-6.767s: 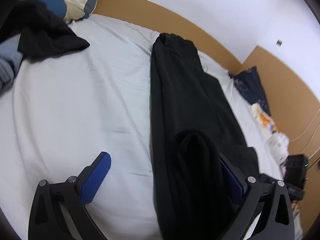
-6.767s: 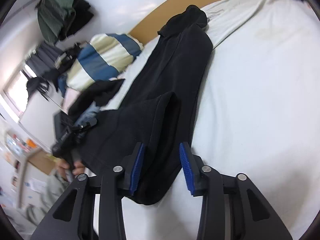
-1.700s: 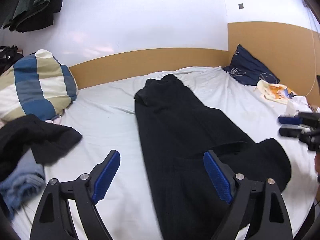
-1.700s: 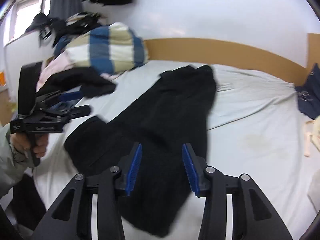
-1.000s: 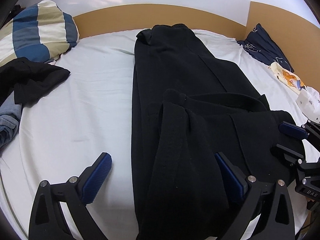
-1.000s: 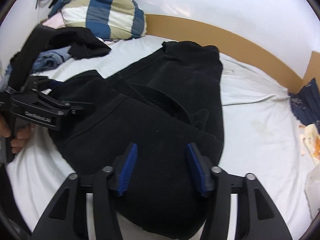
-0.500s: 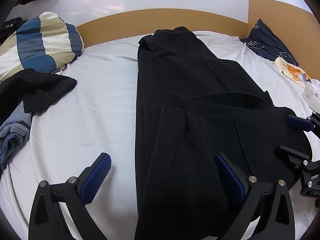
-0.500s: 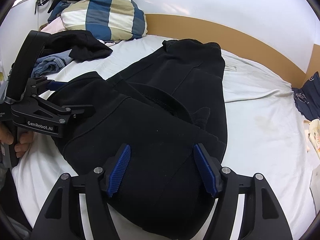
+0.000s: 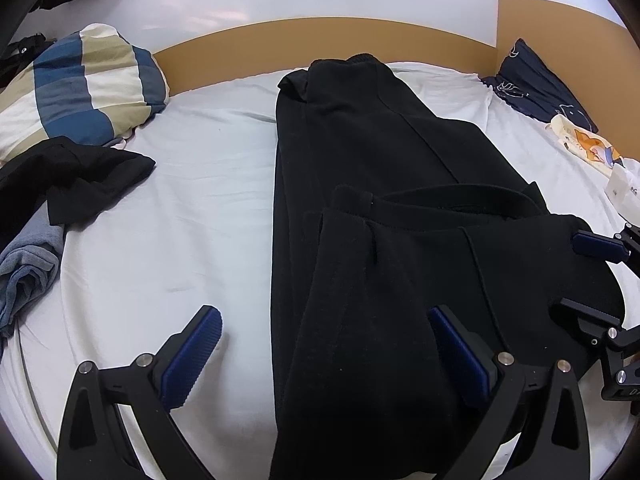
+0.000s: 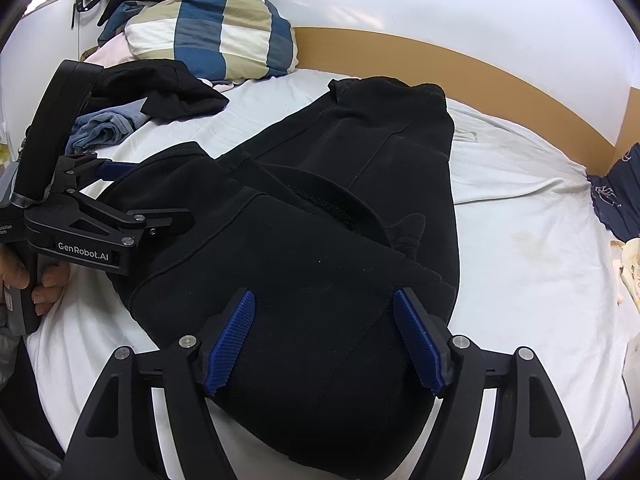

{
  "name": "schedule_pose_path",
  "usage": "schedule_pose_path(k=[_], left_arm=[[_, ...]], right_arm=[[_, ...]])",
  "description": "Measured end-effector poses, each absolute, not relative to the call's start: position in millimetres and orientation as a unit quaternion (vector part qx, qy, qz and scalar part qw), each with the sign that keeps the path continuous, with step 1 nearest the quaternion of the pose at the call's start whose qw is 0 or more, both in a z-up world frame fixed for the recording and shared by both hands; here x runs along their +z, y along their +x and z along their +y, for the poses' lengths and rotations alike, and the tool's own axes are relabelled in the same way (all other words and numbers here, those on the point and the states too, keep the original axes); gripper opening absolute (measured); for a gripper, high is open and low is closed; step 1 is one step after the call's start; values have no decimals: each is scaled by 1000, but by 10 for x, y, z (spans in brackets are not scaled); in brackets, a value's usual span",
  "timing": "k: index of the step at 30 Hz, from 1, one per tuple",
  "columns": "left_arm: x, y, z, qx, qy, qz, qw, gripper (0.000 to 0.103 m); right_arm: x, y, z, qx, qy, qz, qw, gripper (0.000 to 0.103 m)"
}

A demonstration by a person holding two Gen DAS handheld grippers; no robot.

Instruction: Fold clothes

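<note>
Looking at this from the claws outward: the left gripper [image 9: 326, 356] is spread wide with nothing in it, its right pad hanging over the near end of the black trousers [image 9: 400, 208] and its left pad over bare white sheet [image 9: 192, 208]. The right gripper [image 10: 326, 338] is also wide and empty, both blue pads straddling the doubled-over bottom of the trousers right below it.

So the trousers lie lengthwise on the bed, straight ahead of both claws, with the near part already folded back on itself and the waistband end way out by the brown headboard [image 9: 320, 36]. The top layer's edge runs across just ahead of the fingertips.

Handling-wise I'd guess thick, soft knit, fleecy looking. Floppy, no stiffness at all, a bit of weight, not slippery, nothing to break. It'll sag and drag if you lift from one point, so I'd pinch both outer corners of that folded edge, one per claw, taking both layers together. Grabbing only the top layer would probably pull the fold apart.

Off to the left of the left claw there's a crumpled black garment [image 9: 76, 176] and some blue denim [image 9: 28, 264], then a striped pillow [image 9: 84, 80] further back. Far right has a navy cloth [image 9: 536, 80] in the corner.
</note>
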State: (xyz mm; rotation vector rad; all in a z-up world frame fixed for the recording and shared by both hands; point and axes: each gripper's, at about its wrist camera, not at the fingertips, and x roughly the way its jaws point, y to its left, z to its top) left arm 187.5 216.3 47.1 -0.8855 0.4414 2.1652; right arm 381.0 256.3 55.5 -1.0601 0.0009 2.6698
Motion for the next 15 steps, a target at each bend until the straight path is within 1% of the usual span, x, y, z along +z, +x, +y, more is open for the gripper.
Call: schedule_pose_path(k=[12,15], left_arm=[[473,1898,2180,847,-341,180,366,103],[488,1947,2191,854,-330,188,355,103]], right_arm=[[546,3809,2582,924,-367,17,110,86],[544,3809,2601,925,-366,26,98,91]])
